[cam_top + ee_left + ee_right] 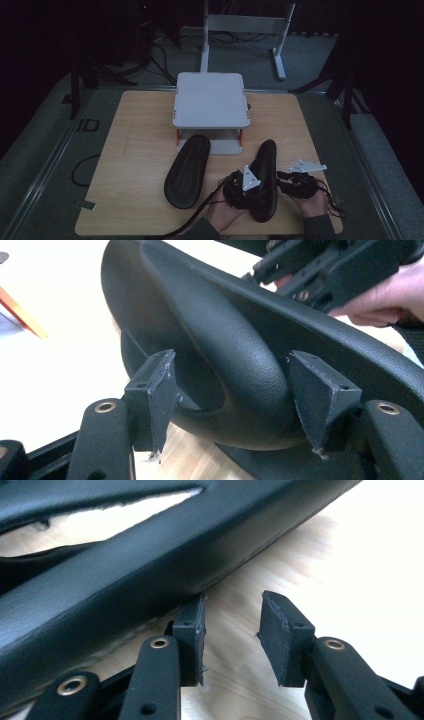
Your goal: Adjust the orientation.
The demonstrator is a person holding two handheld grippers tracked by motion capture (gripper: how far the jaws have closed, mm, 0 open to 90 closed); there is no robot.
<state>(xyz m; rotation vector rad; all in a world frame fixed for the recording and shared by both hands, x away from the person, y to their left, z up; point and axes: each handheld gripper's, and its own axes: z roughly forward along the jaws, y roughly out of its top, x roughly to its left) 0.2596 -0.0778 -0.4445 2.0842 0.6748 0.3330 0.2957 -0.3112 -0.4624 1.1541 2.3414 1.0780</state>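
I saw both slippers, left one [188, 170] and right one [264, 179], plain matte black with a fine leather-like grain. Table [140, 130] was light wood grain; stand [210, 99] pale grey with orange legs. Gripper plates [250, 178] read light grey, jaws black.

The high view is dim and underexposed, the room around the wooden surface [145, 145] sinking into near black with few distinct shadows. Both gripper views are far brighter: there the surface washes out to white glare, and the black slipper [150, 570] looks soft and slightly blurred close up.
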